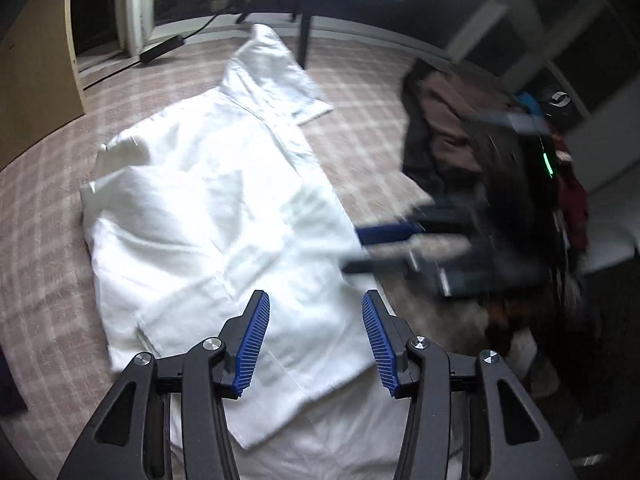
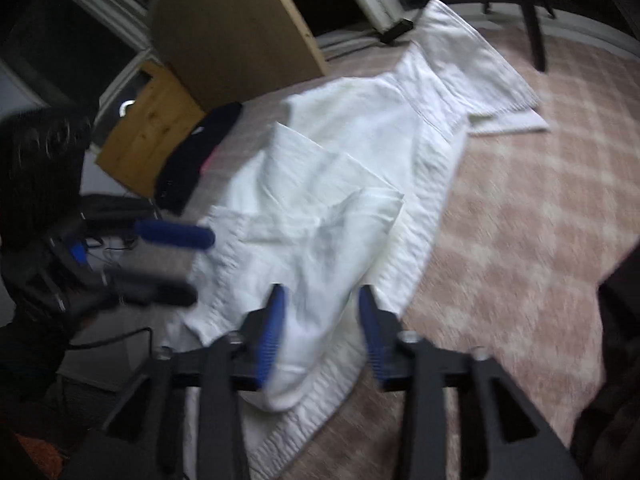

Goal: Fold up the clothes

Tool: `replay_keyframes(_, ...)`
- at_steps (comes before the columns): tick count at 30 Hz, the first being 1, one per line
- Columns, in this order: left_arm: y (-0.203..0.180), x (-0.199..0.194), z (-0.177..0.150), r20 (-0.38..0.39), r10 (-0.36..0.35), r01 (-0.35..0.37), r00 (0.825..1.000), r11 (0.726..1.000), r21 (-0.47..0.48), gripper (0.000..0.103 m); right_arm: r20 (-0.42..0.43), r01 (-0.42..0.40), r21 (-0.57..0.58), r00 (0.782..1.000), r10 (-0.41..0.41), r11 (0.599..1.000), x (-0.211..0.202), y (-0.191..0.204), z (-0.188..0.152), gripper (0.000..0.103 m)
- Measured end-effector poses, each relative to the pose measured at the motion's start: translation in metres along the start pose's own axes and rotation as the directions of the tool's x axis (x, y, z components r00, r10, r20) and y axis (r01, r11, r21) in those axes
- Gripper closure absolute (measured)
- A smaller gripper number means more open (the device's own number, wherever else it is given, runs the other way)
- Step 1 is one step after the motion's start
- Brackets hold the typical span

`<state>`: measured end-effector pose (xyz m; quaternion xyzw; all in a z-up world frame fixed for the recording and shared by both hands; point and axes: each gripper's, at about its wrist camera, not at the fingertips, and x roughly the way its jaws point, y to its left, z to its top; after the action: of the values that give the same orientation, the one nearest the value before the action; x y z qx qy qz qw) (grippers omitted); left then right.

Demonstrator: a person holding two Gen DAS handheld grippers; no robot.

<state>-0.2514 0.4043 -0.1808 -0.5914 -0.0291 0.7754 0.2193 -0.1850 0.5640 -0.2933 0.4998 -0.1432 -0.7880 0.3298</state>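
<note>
A white garment (image 1: 208, 200) lies spread on a pink checked rug (image 1: 48, 248), its sleeve reaching toward the far side. My left gripper (image 1: 315, 296) hovers over the garment's near end, jaws open, nothing pressed between the blue pads. It also shows blurred at the left of the right wrist view as the left gripper (image 2: 200, 264). My right gripper (image 2: 322, 292) stands open over the same white garment (image 2: 340, 168). A bunched fold of the cloth lies between its fingers and the pads do not press on it. In the left wrist view the right gripper (image 1: 360, 250) is blurred beside the garment's right edge.
A heap of dark and brown clothes (image 1: 444, 136) lies right of the garment. A wooden panel (image 2: 240, 28), a wooden box (image 2: 148, 132) and a black garment (image 2: 200, 152) sit on the left. A power strip (image 1: 160, 48) and a dark furniture leg (image 1: 304, 40) stand at the rug's far edge.
</note>
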Motion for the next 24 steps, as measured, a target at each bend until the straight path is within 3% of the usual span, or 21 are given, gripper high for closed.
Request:
replay_keyframes(4,-0.024,0.021,0.025,-0.041,0.070,-0.069,0.997,0.997,0.041,0.054,0.009,0.011,0.023,1.000,-0.011,1.000,-0.003,-0.001,-0.023,0.060)
replay_keyframes(8,-0.039,0.046,0.040,-0.111,0.155,-0.148,0.982,0.987,0.069,0.051,0.053,0.010,-0.015,0.999,-0.009,1.000,-0.009,0.011,-0.033,0.064)
replay_keyframes(9,-0.041,0.053,0.042,-0.130,0.177,-0.168,0.976,0.983,0.078,0.051,0.069,0.008,-0.028,0.998,-0.006,1.000,-0.012,0.015,-0.035,0.076)
replay_keyframes(10,-0.043,0.060,0.043,-0.149,0.200,-0.189,0.968,0.978,0.088,0.049,0.086,0.005,-0.040,0.996,-0.002,0.999,-0.014,0.018,-0.037,0.080)
replay_keyframes(13,-0.046,0.080,0.044,-0.217,0.267,-0.247,0.939,0.962,0.114,0.041,0.118,0.000,-0.087,0.993,0.010,0.996,-0.015,0.029,-0.038,0.083)
replay_keyframes(15,-0.046,0.089,0.041,-0.256,0.291,-0.265,0.922,0.955,0.132,0.041,0.125,-0.004,-0.109,0.992,0.018,0.994,-0.014,0.037,-0.038,0.084)
replay_keyframes(18,-0.048,0.087,0.038,-0.236,0.307,-0.271,0.922,0.947,0.175,0.051,0.121,-0.021,-0.126,0.992,0.036,0.992,-0.012,0.044,-0.039,0.084)
replay_keyframes(20,-0.044,0.079,0.036,-0.215,0.296,-0.260,0.931,0.949,0.179,0.077,0.097,-0.042,-0.116,0.994,0.053,0.992,-0.016,0.043,-0.042,0.080)
replay_keyframes(22,-0.036,0.068,0.033,-0.205,0.272,-0.240,0.940,0.956,0.167,0.088,0.120,-0.061,-0.098,0.990,0.073,0.993,-0.031,0.035,-0.050,0.076)
replay_keyframes(24,-0.028,0.056,0.029,-0.193,0.252,-0.224,0.948,0.962,0.156,0.089,0.125,-0.043,-0.093,0.991,0.054,0.995,-0.041,0.024,-0.057,0.076)
